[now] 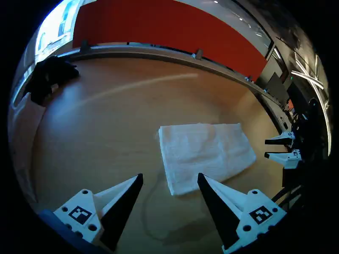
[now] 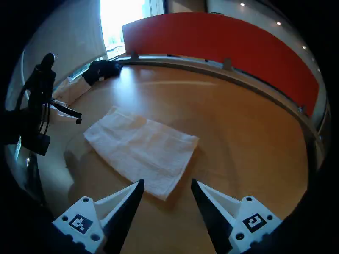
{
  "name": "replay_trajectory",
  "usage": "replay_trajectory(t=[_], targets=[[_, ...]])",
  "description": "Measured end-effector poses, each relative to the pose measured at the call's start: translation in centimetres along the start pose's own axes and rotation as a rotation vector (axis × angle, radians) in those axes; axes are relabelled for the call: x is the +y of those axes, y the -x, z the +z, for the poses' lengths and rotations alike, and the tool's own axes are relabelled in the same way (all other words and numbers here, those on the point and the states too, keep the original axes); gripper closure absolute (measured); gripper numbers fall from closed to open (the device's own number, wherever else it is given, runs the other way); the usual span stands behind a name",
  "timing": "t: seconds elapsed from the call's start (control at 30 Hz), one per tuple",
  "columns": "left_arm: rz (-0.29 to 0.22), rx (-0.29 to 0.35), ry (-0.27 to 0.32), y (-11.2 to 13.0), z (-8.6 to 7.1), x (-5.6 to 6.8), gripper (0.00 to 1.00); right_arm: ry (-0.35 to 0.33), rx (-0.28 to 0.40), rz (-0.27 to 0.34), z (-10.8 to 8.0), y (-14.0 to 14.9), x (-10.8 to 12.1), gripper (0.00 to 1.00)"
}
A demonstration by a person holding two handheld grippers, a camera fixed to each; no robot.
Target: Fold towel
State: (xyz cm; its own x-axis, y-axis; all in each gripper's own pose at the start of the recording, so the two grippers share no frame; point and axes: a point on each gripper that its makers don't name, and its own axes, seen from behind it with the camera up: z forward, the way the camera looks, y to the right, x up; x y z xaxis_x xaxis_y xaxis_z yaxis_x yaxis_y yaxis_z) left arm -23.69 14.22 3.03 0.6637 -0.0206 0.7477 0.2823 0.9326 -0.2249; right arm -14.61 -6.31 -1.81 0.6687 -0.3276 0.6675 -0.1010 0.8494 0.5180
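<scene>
White towel (image 1: 205, 154) flat on wooden table (image 1: 106, 118)

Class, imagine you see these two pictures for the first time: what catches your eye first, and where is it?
A white towel lies flat in the middle of the wooden table, bright against the wood. Behind the table's far edge runs a long red panel. In the foreground the left gripper and the right gripper each point open fingers at the towel.
</scene>
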Motion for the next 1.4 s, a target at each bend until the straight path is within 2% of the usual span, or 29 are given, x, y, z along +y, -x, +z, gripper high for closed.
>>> replay_trajectory(t=[0.37,0.57,0.8,1.07,1.23,1.4], targets=[[-0.03,0.001,-0.042,2.5,-2.3,-0.6,0.05,-0.039,-0.012,-0.059,-0.5,1.4,-0.4,0.15],[-0.035,0.008,-0.074,3.7,-3.8,-1.1,0.04,-0.066,-0.032,-0.122,-0.2,1.9,-0.3,0.15],[-0.05,0.024,-0.122,4.9,-5.7,-2.0,0.05,-0.086,-0.064,-0.187,0.2,2.3,0.1,0.15],[-0.073,0.023,-0.173,7.0,-7.8,-3.2,0.05,-0.091,-0.109,-0.213,0.8,3.1,1.0,0.15],[-0.084,0.021,-0.196,8.2,-9.0,-3.6,0.05,-0.103,-0.129,-0.212,1.4,3.5,1.0,0.22],[-0.099,0.021,-0.212,9.1,-9.9,-3.7,0.04,-0.107,-0.145,-0.209,2.0,3.9,1.0,0.37]])
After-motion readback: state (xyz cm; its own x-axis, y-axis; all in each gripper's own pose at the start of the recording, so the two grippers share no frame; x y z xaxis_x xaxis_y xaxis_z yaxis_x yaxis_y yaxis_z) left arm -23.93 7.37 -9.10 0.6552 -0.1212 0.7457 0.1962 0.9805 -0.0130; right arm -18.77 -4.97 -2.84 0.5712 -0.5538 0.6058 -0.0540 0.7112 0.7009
